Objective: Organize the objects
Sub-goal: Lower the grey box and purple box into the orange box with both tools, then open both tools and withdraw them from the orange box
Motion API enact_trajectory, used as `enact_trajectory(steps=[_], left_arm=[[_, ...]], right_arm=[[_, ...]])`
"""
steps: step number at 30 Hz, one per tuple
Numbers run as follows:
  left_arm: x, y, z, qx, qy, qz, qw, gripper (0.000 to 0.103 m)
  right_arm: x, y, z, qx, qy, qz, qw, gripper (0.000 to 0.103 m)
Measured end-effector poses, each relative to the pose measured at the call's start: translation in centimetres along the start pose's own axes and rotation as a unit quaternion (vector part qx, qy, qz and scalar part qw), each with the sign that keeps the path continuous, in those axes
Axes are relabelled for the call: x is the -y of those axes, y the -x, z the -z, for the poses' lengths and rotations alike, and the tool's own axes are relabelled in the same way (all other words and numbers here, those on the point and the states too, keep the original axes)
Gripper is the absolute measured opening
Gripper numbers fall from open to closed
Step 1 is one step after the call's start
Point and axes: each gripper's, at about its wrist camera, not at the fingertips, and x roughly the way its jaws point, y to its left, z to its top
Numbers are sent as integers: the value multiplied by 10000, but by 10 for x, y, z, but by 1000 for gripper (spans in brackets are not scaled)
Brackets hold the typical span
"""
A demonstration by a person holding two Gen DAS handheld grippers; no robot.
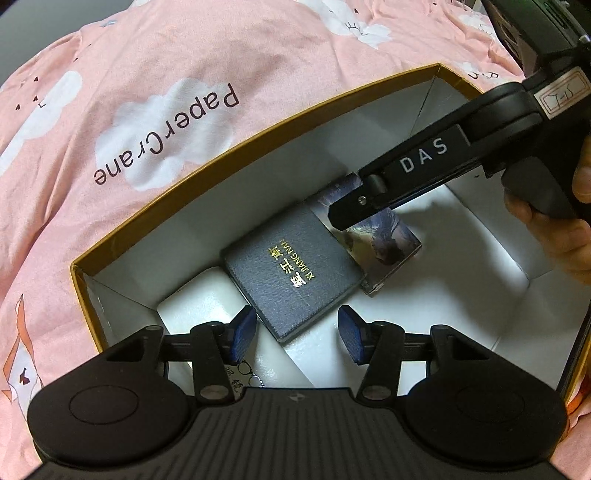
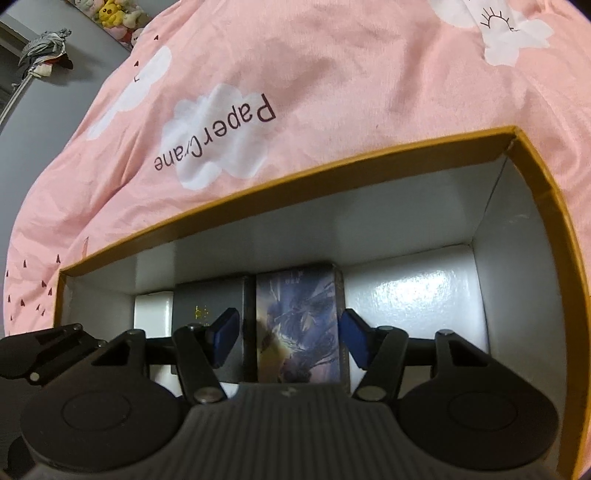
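An open cardboard box (image 1: pixel 207 162) with an orange rim and white inside lies on a pink bedspread. Inside lie a dark grey case with gold lettering (image 1: pixel 295 273), a purple illustrated box (image 1: pixel 384 240) touching its side, and a white box (image 1: pixel 199 299). My left gripper (image 1: pixel 297 336) is open and empty just above the grey case's near corner. My right gripper (image 2: pixel 288 336) is open, its blue pads either side of the illustrated box (image 2: pixel 299 325), with the grey case (image 2: pixel 210 306) to its left. In the left wrist view the right gripper's fingers (image 1: pixel 351 212) hang over the illustrated box.
The pink bedspread (image 1: pixel 184 74) with white clouds and "Paper Crane" lettering surrounds the box. The box's right half (image 2: pixel 413 295) shows bare white floor. A hand (image 1: pixel 554 229) holds the right gripper. Plush toys (image 2: pixel 110 14) sit far off at the upper left.
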Motion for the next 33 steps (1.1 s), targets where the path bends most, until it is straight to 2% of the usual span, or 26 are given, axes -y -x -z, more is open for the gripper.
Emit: enact_trajectory(steps=[1, 10, 18, 22, 27, 33], left_arm=[[-1, 0, 1, 16, 14, 13, 10000, 61], [-3, 5, 2, 146, 119, 87, 9998, 61], [-5, 31, 6, 472, 312, 144, 9983, 60], [-2, 58, 13, 684, 260, 169, 9972, 59], [13, 91, 25, 947, 263, 230, 9949, 58], [36, 136, 50, 1242, 53, 260, 9919, 58]], right_arm=[[0, 1, 0, -24, 24, 6, 10000, 61], [5, -3, 7, -49, 35, 250, 9997, 33], [6, 5, 9, 21, 13, 183, 9998, 32], [-13, 29, 21, 259, 369, 22, 9990, 33], [-44, 67, 49, 643, 950, -202, 9932, 34], [-72, 116, 98, 1269, 1574, -343, 9788, 36]])
